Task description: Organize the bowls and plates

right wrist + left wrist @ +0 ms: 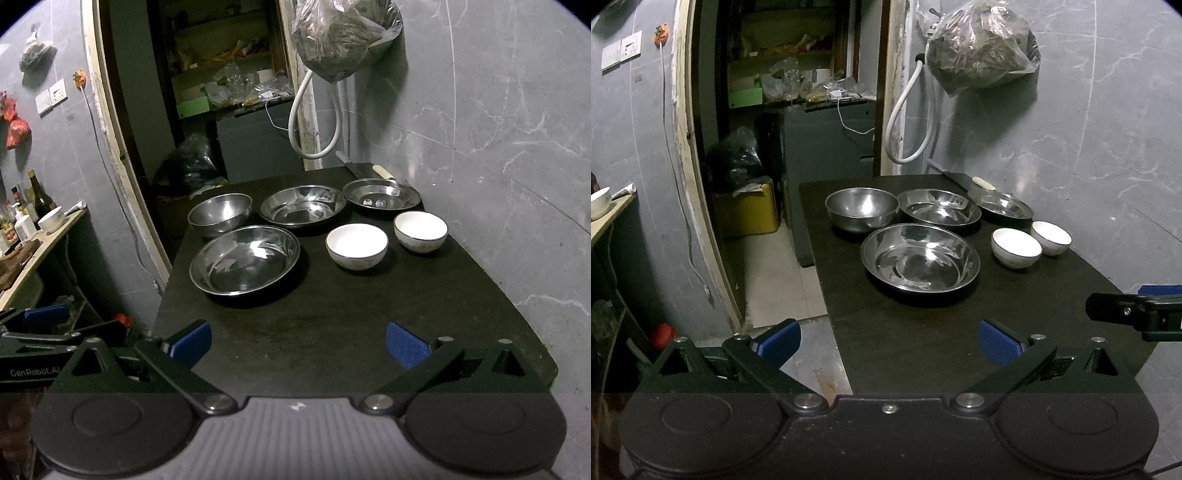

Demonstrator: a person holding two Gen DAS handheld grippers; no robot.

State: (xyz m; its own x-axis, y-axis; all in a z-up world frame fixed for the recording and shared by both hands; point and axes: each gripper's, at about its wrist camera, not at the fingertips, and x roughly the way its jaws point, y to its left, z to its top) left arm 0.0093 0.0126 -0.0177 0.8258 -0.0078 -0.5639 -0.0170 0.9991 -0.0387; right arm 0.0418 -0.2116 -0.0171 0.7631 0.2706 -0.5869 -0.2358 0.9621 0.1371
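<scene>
On the dark table stand a deep steel bowl, a large steel plate nearest me, a second steel plate behind it, and a smaller steel plate at the back right. Two white ceramic bowls sit side by side on the right. My left gripper is open and empty over the table's near left edge. My right gripper is open and empty above the table's near edge.
A knife with a pale handle lies at the table's back edge. A white hose and a filled plastic bag hang on the grey wall. A doorway on the left opens onto shelves, a grey cabinet and a yellow container.
</scene>
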